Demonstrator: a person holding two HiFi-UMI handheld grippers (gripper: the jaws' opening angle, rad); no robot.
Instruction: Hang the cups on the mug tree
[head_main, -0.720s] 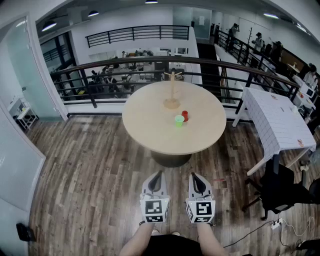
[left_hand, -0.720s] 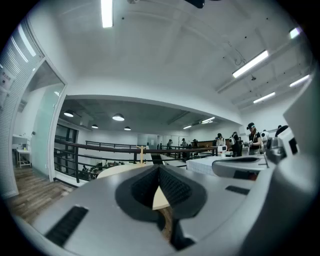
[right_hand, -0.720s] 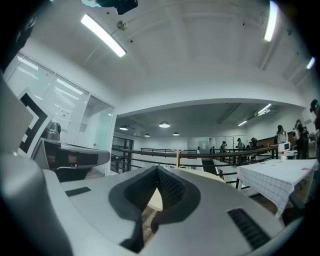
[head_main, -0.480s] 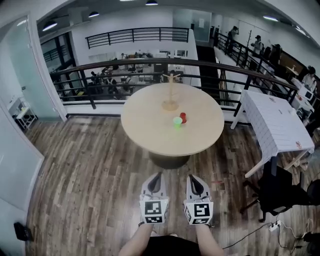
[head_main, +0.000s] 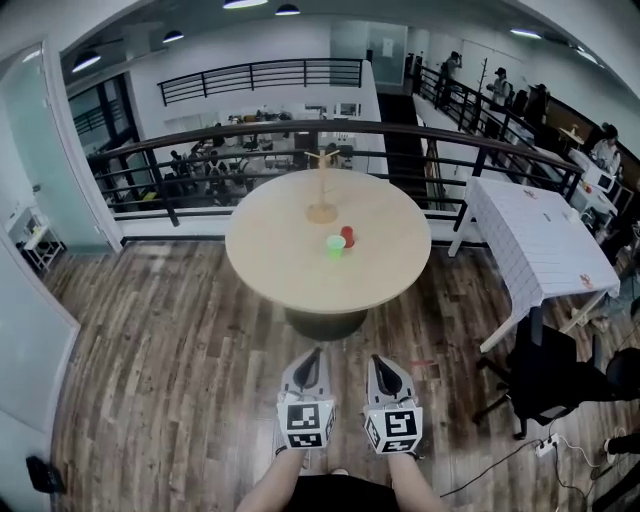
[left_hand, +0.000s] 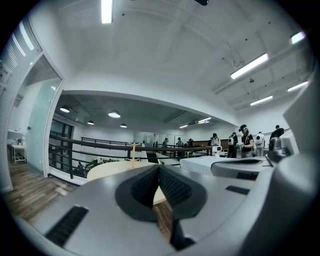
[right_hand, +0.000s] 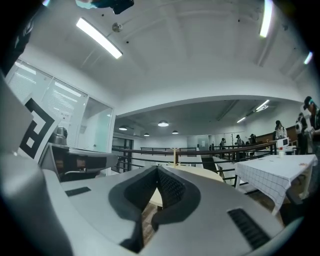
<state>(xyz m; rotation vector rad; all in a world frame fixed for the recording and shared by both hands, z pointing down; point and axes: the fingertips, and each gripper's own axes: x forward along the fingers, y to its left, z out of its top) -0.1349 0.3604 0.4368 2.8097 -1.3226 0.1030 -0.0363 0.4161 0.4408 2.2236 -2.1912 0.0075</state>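
A round beige table stands ahead of me. On it a wooden mug tree rises near the far side, with a green cup and a red cup close together nearer the middle. My left gripper and right gripper hang side by side over the wood floor, well short of the table. Both are shut with nothing between the jaws. In the left gripper view the mug tree shows small above the jaws; in the right gripper view the mug tree stands likewise.
A dark railing curves behind the table. A white table with a checked cloth stands to the right, and a black office chair sits near it. Cables lie on the floor at the right. People stand far off at the back right.
The view has shifted: the table with the cups and the mug tree now sits a little further left and higher in the head view. Both grippers stay shut side by side.
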